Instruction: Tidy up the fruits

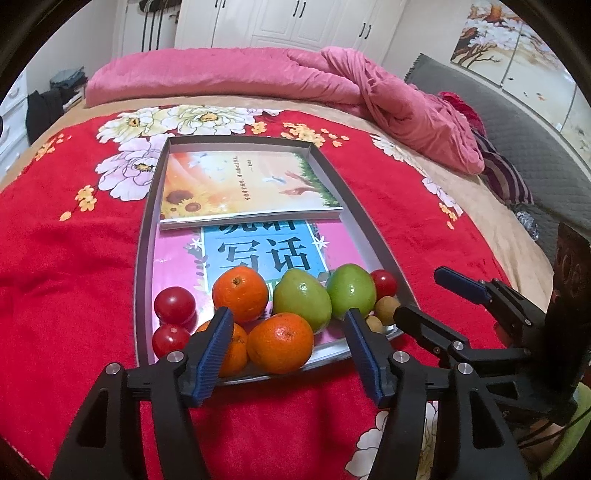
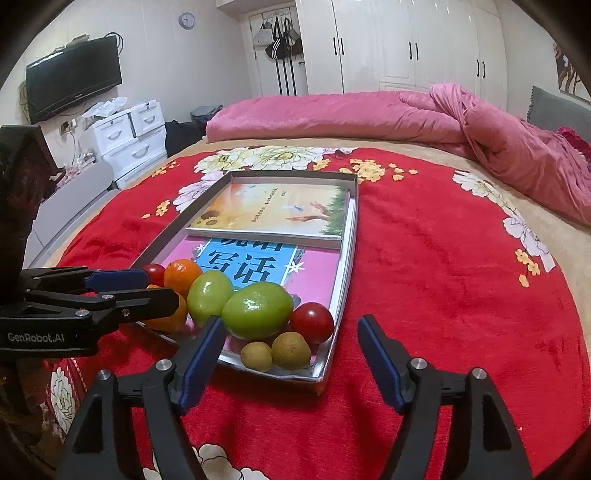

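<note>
A bed fills the room, spread with a red floral blanket (image 2: 443, 258) and a rumpled pink quilt (image 2: 369, 114) toward the far side, against a grey padded headboard (image 1: 517, 122). White wardrobe doors (image 2: 413, 44) line the far wall, with bags hanging on what seems a hook rack (image 2: 279, 33). A black television (image 2: 74, 81), round wall clock (image 2: 187, 19) and white drawer units (image 2: 129, 136) stand along the left wall.

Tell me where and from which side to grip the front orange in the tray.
Take the front orange across its widest middle, coming over the tray's low near rim. It is round, with another orange close on its left and a green fruit behind, so straddle it carefully with the open left gripper.
</note>
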A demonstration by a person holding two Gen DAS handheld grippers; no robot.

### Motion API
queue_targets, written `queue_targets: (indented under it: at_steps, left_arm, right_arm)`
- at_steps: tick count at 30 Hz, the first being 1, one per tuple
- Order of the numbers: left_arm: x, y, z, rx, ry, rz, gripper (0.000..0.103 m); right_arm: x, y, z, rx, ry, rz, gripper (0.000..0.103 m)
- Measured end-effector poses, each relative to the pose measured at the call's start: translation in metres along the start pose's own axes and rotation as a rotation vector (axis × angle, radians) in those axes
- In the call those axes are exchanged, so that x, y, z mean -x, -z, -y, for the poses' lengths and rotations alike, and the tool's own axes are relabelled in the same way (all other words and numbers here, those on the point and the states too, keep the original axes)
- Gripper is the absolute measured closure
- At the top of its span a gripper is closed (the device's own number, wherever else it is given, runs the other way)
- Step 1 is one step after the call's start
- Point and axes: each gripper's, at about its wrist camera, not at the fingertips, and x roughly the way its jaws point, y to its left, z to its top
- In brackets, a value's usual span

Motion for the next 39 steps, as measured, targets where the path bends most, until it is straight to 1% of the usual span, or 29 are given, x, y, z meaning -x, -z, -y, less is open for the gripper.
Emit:
queue_targets:
  at_steps: [11, 13, 16, 22, 32, 37, 39]
  left_arm:
    - [0.010, -0.002, 0.000, 0.002, -0.005, 0.022, 0.031]
    - [0.013, -0.003, 0.000, 0.002, -0.006, 0.029, 0.028]
    - [0.020, -0.003, 0.000, 0.008, -0.002, 0.039, 0.027]
    - [0.033, -0.001, -0.001, 0.013, -0.014, 0.060, 0.025]
    - [0.066, 0.011, -0.001, 0.022, -0.033, 0.103, 0.023]
    - [0.079, 0.023, -0.003, 0.038, -0.052, 0.110, 0.023]
    - [0.083, 0.031, -0.005, 0.053, -0.059, 0.097, 0.023]
  right_arm:
    - [0.006, 0.000, 0.003, -0.011, 0.023, 0.018, 0.021]
    - [0.008, 0.000, 0.002, -0.008, 0.026, 0.025, 0.018]
    - [0.013, -0.001, 0.002, -0.010, 0.031, 0.044, 0.010]
    - [0.027, -0.002, -0.001, -0.017, 0.028, 0.088, 0.004]
    - [0.061, -0.004, -0.013, -0.012, 0.026, 0.178, 0.002]
    - [0.077, -0.003, -0.019, -0.024, 0.009, 0.186, 0.002]
    - [0.082, -0.001, -0.022, -0.030, 0.008, 0.181, 0.002]
